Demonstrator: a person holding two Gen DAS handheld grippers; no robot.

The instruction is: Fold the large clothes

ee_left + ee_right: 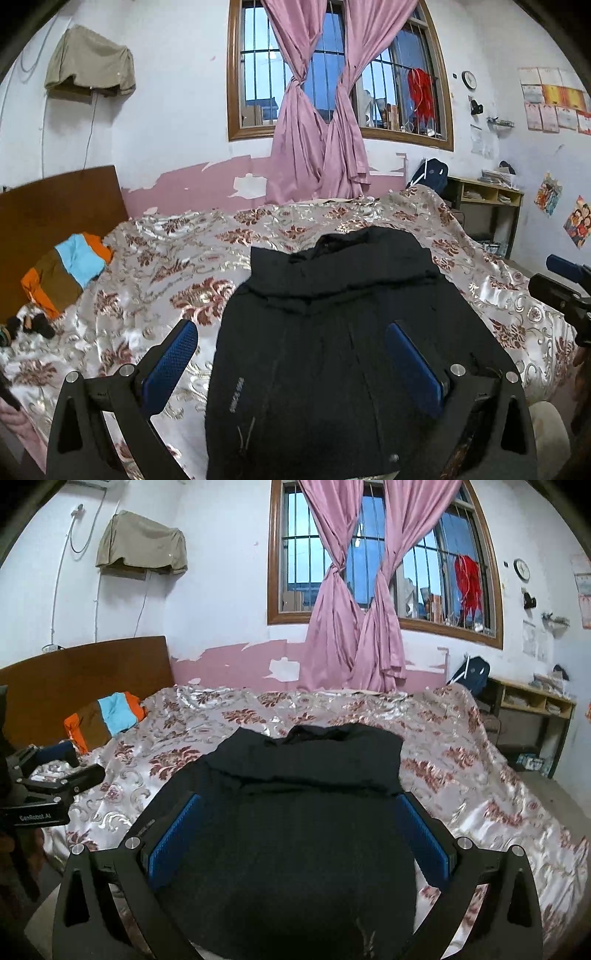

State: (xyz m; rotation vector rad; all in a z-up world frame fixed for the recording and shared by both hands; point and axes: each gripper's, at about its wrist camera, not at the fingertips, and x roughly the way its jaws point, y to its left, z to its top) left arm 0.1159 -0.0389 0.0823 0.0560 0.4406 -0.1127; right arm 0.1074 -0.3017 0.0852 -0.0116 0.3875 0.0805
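One black jacket (pixel 325 332) flat on bedspread (pixel 166 266), collar toward window (pixel 332 66).

- The left wrist view looks forward along its own fingers (pixel 173 365), from low at the near edge of the bed (pixel 155 266), facing the barred window (pixel 332 70).
- The right wrist view sits just to the right, facing the same way, equally close above the black jacket (pixel 295 830).
- Both share the jacket (pixel 332 332), bed, pink curtains (pixel 354 590) and headboard (pixel 85 668); each catches the other gripper at its edge.
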